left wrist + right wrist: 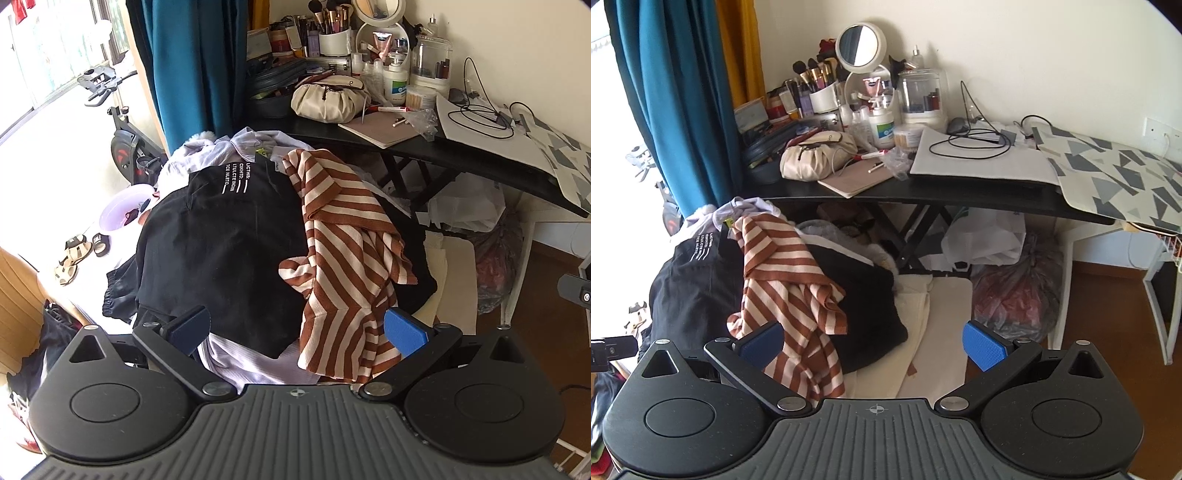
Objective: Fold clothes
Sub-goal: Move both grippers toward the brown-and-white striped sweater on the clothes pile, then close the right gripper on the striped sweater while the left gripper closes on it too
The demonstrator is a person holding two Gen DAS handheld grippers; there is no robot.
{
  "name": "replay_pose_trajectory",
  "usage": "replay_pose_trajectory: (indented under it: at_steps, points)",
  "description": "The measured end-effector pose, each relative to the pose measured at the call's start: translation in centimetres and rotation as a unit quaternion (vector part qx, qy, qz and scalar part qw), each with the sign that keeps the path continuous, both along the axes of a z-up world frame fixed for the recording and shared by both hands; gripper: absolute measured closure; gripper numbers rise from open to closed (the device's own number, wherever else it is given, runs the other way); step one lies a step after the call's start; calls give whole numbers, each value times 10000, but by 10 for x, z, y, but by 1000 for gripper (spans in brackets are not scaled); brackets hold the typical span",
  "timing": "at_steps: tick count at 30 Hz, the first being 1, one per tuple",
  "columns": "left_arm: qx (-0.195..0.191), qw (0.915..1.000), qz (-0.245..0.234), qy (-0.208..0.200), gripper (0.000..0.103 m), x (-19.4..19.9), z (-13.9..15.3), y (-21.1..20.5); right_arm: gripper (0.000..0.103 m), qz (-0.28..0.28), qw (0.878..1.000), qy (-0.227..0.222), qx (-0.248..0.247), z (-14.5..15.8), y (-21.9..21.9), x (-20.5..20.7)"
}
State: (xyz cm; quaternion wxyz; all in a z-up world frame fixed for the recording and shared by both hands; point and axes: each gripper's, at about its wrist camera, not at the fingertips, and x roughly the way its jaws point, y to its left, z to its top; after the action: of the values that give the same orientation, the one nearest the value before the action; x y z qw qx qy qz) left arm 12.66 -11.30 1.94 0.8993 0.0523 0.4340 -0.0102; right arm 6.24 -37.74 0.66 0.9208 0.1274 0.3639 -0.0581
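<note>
Along the far wall we are seeing a black desk [923, 192] crowded with cosmetics, a round mirror [857, 46] and a coiled black cable [971, 146], with a teal curtain [676, 92] hanging at its left end. Nearer to us, a heap of clothes is lying in front of the desk. A black garment [221, 251] with white lettering is spreading across the left of the heap, over a pale lilac piece [243, 365] that is showing at its near and far edges. A brown-and-cream striped top [343, 258] is draping crumpled down the heap's right side, touching the black garment. To the right of the heap, cream fabric [945, 314] is lying flat, and filled plastic bags [1015, 291] are sitting under the desk.

We are holding the left gripper [297, 330] at the near edge of the heap, its blue pads spread wide and gripping nothing; the striped top's hem is hanging between them. We are holding the right gripper [873, 345] further right, its fingers likewise wide apart and empty, the left pad [762, 345] just in front of the striped top and the right one over the floor.
</note>
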Motion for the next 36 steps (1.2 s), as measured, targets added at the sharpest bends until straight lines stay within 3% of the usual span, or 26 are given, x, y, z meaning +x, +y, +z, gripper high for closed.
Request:
replay_pose_trajectory:
  at_steps: [2, 7, 14, 21, 31, 36]
  points:
    - [34, 10000, 6, 70, 1, 2, -3, -1, 1, 50, 10000, 11, -46, -1, 1, 2]
    - [574, 9978, -235, 213, 1, 3, -14, -13, 1, 146, 9998, 91, -97, -8, 7, 9]
    - [33, 9988, -195, 446, 1, 16, -37, 8, 1, 251, 9990, 331, -172, -24, 20, 21]
    - [-78, 9982, -53, 598, 1, 55, -57, 41, 1, -7, 9994, 347, -82, -34, 26, 42]
    - [-269, 9995, 97, -142, 1, 131, -56, 105, 2, -651, 9964, 541, 60, -45, 43, 114]
    - [-496, 9955, -23, -811, 1, 154, -51, 140, 14, -839, 9949, 551, -38, -58, 63, 169]
